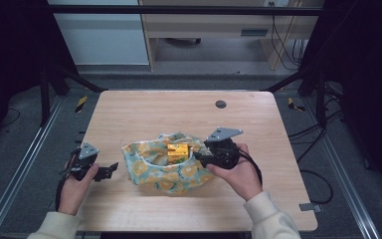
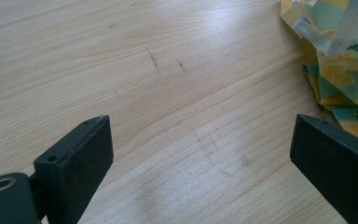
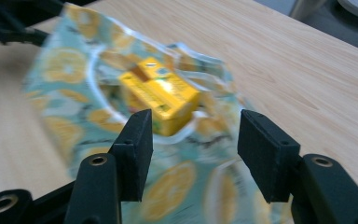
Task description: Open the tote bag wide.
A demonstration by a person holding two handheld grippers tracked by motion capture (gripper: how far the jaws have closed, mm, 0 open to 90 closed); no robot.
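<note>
Lemon-print fabric bag point(image 1: 164, 172) holding a yellow carton point(image 1: 177, 153), mid-desk point(image 1: 129, 114).
Right claw point(image 3: 193, 140) open at the bag's rim; left claw point(image 2: 200, 154) open beside the bag. The bag is probably soft and light: pinch its rim.

Teal bag point(image 1: 165, 169) printed with orange citrus slices, yellow carton point(image 1: 177, 152), pale woodgrain table point(image 1: 144, 112), black claw point(image 3: 193, 144)

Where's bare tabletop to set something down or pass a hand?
Free: the far half of the table, between the bag and the round grommet; also the near strip in front of the bag. Crowded: the middle band, where the left gripper and right gripper flank the bag holding the yellow carton.
</note>
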